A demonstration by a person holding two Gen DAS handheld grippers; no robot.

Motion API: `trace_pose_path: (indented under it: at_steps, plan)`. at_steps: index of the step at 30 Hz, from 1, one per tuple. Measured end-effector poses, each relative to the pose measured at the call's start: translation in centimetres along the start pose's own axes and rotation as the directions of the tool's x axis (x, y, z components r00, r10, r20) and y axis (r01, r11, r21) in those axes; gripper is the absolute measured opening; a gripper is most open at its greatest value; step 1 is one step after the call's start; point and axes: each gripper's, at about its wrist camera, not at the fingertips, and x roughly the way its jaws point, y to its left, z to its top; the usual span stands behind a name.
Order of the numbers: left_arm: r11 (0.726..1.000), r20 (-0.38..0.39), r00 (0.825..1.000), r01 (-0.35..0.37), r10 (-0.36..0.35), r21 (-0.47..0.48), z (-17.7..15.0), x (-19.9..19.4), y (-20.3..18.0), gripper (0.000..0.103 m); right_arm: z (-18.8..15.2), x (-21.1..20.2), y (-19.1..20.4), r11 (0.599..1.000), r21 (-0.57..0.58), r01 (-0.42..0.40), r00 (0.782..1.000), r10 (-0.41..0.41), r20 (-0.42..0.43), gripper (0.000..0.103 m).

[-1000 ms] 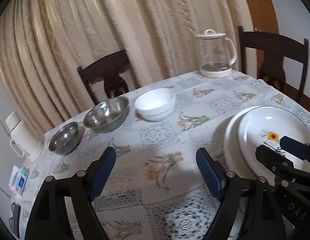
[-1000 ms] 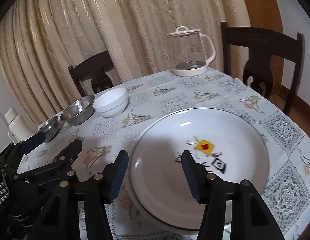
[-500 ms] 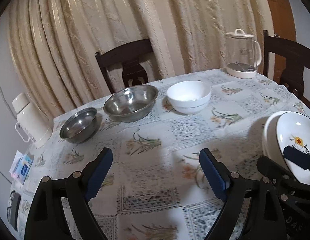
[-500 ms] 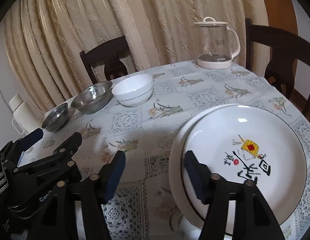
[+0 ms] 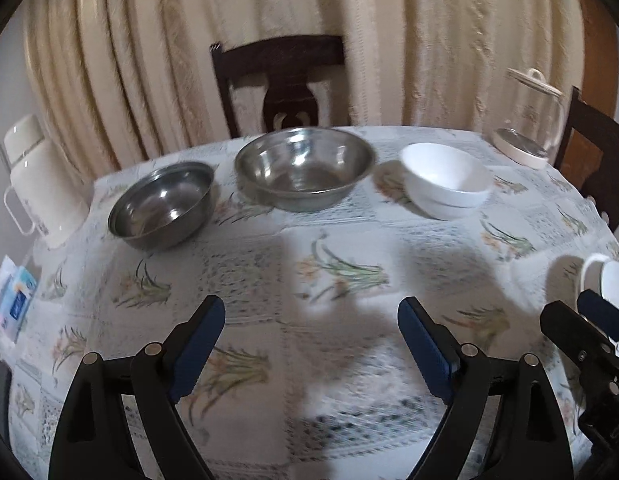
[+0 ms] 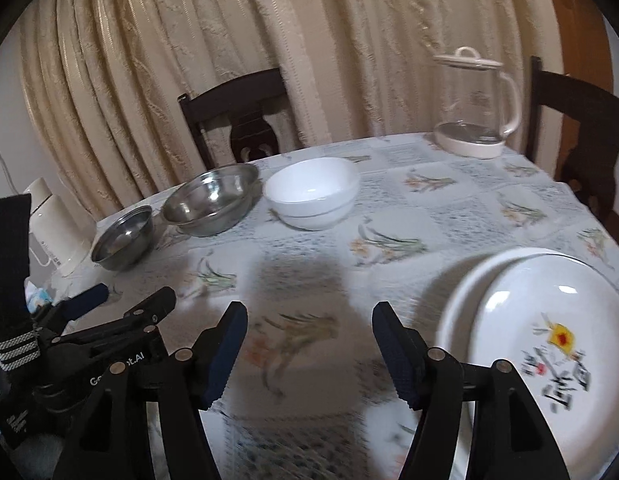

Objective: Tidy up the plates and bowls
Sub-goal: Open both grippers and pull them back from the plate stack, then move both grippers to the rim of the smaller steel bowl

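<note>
Along the far side of the table stand a small steel bowl (image 5: pixel 161 204), a large steel bowl (image 5: pixel 305 168) and two stacked white bowls (image 5: pixel 445 180). My left gripper (image 5: pixel 311 320) hangs open over bare tablecloth in front of them, with nothing between its fingers. Two stacked white plates (image 6: pixel 549 320), the top one with a red and yellow motif, lie at the near right. Just left of them my right gripper (image 6: pixel 309 320) is open and empty above the cloth. The right wrist view also shows the white bowls (image 6: pixel 313 192), large steel bowl (image 6: pixel 211 200) and small steel bowl (image 6: pixel 123 244).
A glass kettle (image 6: pixel 473 108) stands at the far right of the table and a white thermos jug (image 5: pixel 41 184) at the far left edge. Dark wooden chairs (image 5: pixel 285 80) stand behind the table against the curtain. A tissue packet (image 5: pixel 13 300) lies at the left edge.
Both grippers have swung left across the table, so the plates slid toward the right edge of both views and the bowls came toward the centre. The right jaws stand wider than a second ago.
</note>
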Motion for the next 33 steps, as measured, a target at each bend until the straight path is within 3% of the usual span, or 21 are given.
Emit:
trace_pose_path:
  at_steps: [13, 22, 28, 33]
  plan:
    - [0.982, -0.093, 0.995, 0.023, -0.041, -0.190, 2.3, 4.1, 7.9, 0.089, 2.6, 4.5, 4.2, 0.992, 0.007, -0.124, 0.989, 0.124, -0.074, 0.069]
    - [0.973, -0.106, 0.994, -0.014, -0.011, -0.231, 2.6, 5.4, 10.7, 0.089, 3.0, 7.2, 6.8, 0.984, -0.019, -0.175, 0.977, 0.171, -0.127, 0.069]
    - [0.956, -0.095, 0.995, -0.063, 0.037, -0.287, 3.4, 5.8, 14.2, 0.089, 4.3, 9.5, 9.7, 0.968, -0.037, -0.247, 0.959, 0.239, -0.152, 0.069]
    - [0.932, -0.084, 0.993, -0.104, 0.079, -0.347, 4.2, 6.2, 18.1, 0.089, 5.5, 11.6, 12.4, 0.942, -0.034, -0.334, 0.929, 0.323, -0.179, 0.069]
